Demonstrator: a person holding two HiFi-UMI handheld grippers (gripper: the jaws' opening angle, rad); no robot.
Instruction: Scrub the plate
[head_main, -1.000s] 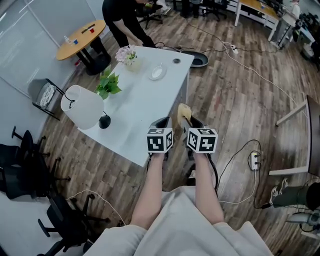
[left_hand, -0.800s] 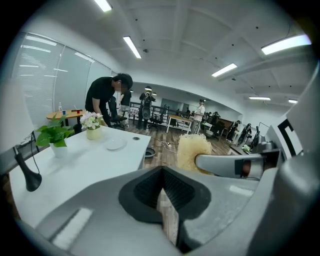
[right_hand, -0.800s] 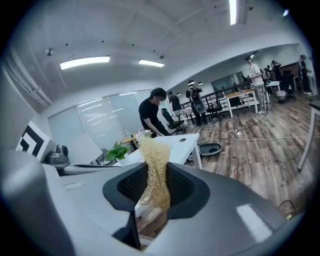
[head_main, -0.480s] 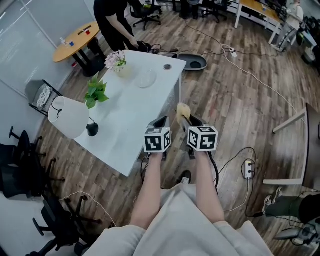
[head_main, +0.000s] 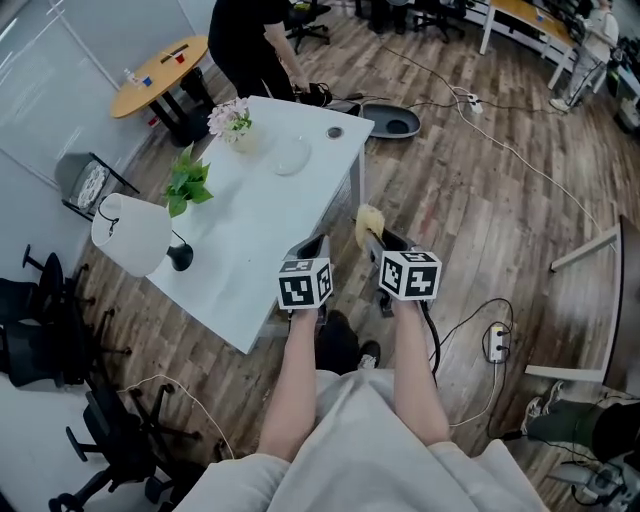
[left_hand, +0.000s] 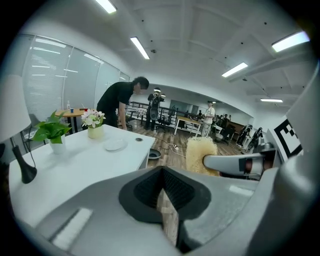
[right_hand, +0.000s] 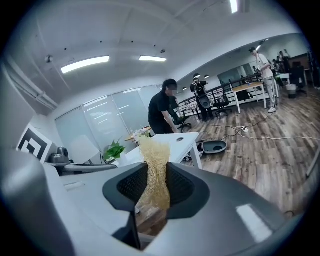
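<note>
Zero scrubbing done yet, judging by positions. Pinched upright in the fingers of the right gripper (head_main: 378, 240): a yellow fibrous scrub pad (right_hand: 154, 167). Pressed together on nothing: the fingers of the left gripper (left_hand: 161, 186). Resting untouched at the far end of the white worktop (head_main: 250, 235), near the flower vase (head_main: 238, 132), well apart from both grippers: the plate (head_main: 291, 155). Left to do: approach, make contact, scrub.

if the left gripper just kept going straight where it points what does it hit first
Likely the wood floor: the left gripper points just past the table's edge, with only open floor beyond its shut jaws. Depth is unclear, so it might graze that edge.
</note>
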